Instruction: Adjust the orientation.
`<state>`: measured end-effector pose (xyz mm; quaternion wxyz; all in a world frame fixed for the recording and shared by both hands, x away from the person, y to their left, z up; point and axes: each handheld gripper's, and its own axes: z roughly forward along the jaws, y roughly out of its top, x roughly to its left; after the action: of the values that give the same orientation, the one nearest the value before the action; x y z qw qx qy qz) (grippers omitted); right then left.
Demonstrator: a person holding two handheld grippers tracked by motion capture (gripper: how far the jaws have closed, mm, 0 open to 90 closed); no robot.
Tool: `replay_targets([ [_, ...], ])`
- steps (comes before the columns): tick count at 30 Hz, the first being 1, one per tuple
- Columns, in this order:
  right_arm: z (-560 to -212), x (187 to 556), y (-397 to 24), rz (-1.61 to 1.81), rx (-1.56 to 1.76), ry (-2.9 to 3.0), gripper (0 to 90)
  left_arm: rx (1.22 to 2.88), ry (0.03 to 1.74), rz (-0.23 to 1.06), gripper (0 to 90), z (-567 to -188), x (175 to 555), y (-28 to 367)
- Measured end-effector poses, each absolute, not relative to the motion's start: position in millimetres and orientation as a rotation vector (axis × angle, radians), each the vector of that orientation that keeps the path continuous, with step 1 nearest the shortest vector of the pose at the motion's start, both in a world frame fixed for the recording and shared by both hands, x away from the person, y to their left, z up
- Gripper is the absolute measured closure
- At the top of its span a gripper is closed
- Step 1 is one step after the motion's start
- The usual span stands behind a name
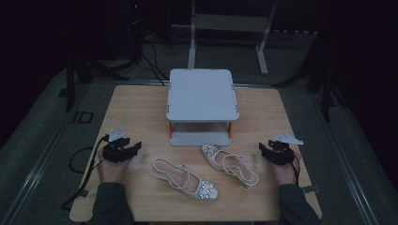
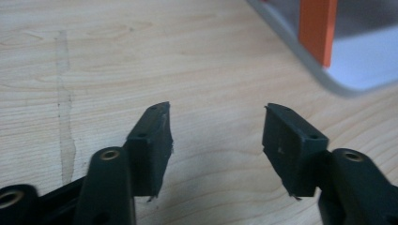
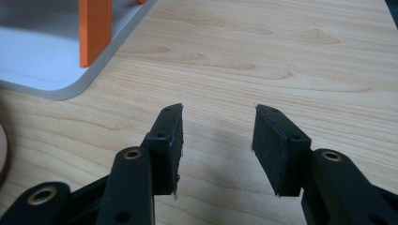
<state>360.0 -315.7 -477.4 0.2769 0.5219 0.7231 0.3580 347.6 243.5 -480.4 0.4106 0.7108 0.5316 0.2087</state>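
Two pale slingback shoes with jewelled buckles lie on the wooden table (image 1: 136, 108). One shoe (image 1: 185, 180) sits near the front centre, its toe toward the person. The other shoe (image 1: 229, 164) lies to its right, toe toward the grey two-level rack (image 1: 202, 93). My left gripper (image 1: 136, 146) rests open at the left of the shoes, and in the left gripper view (image 2: 216, 115) only bare wood lies between its jaws. My right gripper (image 1: 261, 147) rests open at the right, and in the right gripper view (image 3: 218, 112) the gap is also bare.
The rack has orange posts (image 2: 318, 28) (image 3: 95, 30) and a grey base plate (image 1: 201, 139) just behind the shoes. Cables trail from both grippers off the table's sides. Dark floor, stands and a frame surround the table.
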Motion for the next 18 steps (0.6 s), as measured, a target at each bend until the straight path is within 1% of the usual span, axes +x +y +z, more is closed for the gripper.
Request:
replay_targets([
  [2, -478, 360, -315, 0.953, 1.396, 1.947, 51.9, 1.789, 1.321, 0.515, 47.7, -477, 346, 243],
  [9, -480, 361, -314, 0.940, 1.392, 1.967, 50.5, 1.809, 1.284, 0.479, 47.0, -467, 342, 239],
  [15, -482, 362, -313, 0.928, 1.395, 1.982, 49.4, 1.827, 1.269, 0.491, 45.8, -462, 341, 234],
  [18, -482, 363, -313, 0.927, 1.394, 1.985, 48.8, 1.828, 1.235, 0.507, 47.8, -458, 338, 233],
])
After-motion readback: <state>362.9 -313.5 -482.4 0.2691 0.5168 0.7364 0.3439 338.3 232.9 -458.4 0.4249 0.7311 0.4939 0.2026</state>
